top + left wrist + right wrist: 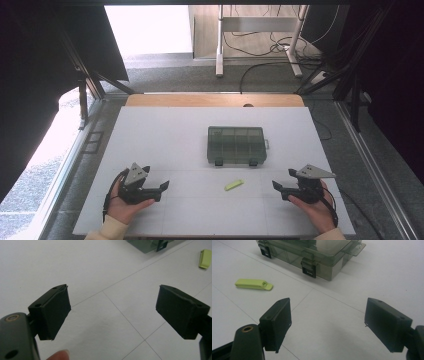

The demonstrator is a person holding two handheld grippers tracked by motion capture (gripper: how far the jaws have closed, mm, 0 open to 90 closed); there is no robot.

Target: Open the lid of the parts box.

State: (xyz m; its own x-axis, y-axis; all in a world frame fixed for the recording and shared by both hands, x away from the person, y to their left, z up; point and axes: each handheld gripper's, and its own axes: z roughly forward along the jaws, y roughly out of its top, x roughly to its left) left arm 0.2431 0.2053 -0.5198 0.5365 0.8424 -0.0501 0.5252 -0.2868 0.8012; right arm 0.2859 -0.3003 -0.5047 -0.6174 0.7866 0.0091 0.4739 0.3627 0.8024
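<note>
— High view showed what, then?

— A white table (165,135). A see-through box (236,145) with its lid down sat near the middle. A little green clip (234,185) lay flat just below it, at the box's 6 o'clock.

— Where were the grippers?

— The left gripper (157,186) sat at the clip's 9 o'clock, well apart from it. The right gripper (283,183) sat at its 3 o'clock, nearer.

— Were they holding anything?

— No. Both had their jaws spread wide, with only bare table between them.
</note>
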